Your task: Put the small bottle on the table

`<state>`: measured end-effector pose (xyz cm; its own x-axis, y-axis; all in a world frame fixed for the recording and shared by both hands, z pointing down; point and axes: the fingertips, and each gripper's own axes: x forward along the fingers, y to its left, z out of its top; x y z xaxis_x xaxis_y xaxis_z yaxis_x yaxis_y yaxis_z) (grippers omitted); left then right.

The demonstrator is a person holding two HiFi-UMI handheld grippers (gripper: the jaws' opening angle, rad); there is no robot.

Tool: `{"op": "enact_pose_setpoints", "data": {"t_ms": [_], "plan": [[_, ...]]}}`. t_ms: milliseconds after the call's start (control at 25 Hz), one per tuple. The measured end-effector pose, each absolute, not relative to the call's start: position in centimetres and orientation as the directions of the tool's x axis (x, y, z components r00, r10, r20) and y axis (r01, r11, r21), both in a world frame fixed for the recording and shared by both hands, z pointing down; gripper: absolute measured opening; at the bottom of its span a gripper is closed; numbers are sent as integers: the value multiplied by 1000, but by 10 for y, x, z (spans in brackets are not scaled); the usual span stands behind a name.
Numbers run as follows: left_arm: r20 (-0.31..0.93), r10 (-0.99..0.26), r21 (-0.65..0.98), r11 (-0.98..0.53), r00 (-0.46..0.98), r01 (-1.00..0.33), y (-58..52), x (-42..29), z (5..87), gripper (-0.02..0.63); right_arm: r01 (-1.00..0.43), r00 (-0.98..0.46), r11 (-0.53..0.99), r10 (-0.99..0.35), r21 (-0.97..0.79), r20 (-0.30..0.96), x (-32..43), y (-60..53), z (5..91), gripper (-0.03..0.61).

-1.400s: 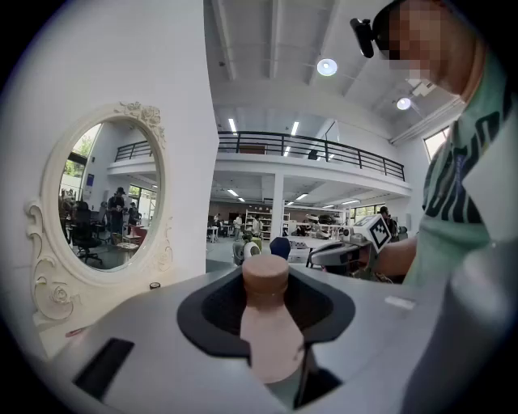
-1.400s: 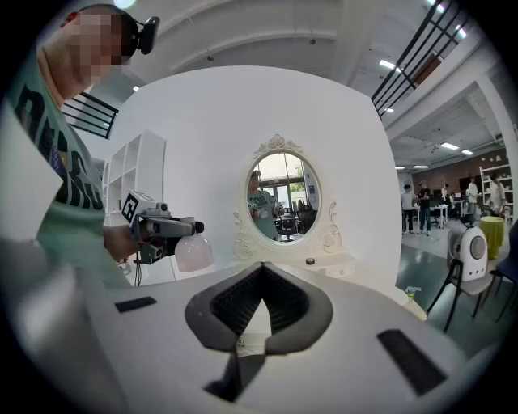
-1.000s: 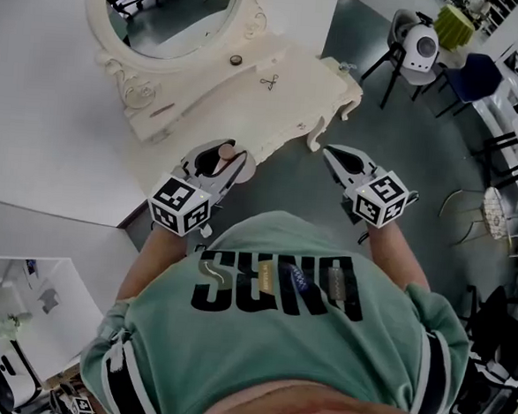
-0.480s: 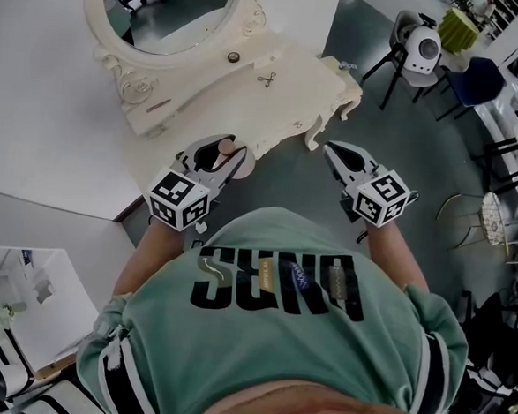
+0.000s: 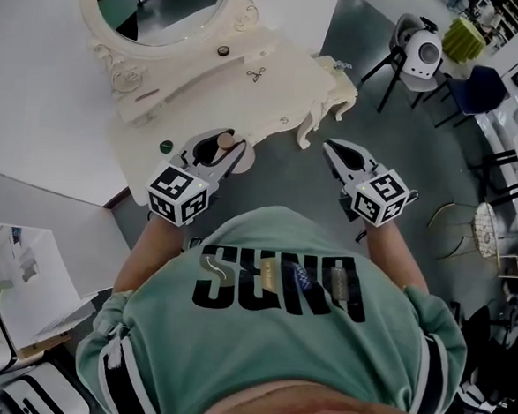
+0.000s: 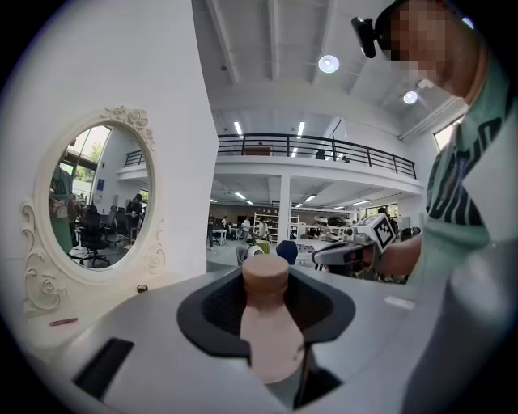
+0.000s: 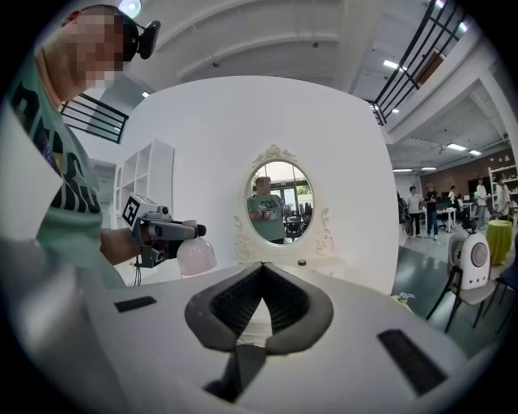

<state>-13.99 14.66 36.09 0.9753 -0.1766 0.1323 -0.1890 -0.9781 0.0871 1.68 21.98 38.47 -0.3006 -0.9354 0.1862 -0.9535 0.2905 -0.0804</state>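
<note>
Left gripper (image 5: pixel 231 148): clamped on the small pale-pink bottle with a tan cap (image 6: pixel 267 327), which stands upright between the jaws.
Bottle's place: in the air at the front edge of the cream carved dressing table (image 5: pixel 285 93).
Right gripper (image 7: pixel 261 268): jaws together, empty, off that front edge above the grey floor (image 5: pixel 288 173).
Open room: bare tabletop beyond the bottle.
Nearby: a small dark-green round cap (image 5: pixel 165 146) lies just beside the left gripper.

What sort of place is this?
Probably a big open lab or workshop, not a home: a cream dressing table with an oval mirror stands in a hall with a railed mezzanine and scattered chairs.
</note>
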Motion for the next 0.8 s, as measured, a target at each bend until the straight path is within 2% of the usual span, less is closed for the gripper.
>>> {"op": "enact_pose_setpoints", "data": {"t_ms": [400,800], "plan": [[155,-200,97,-971,967,-217,162,-114,373,133,-936,-350,338,-916,-96,197,38,228,399,-6],[143,-153,95,-981,978,-168,88,-100,378,133,-942,-334,320,-917,-99,219,45,159,410,-6]]}}
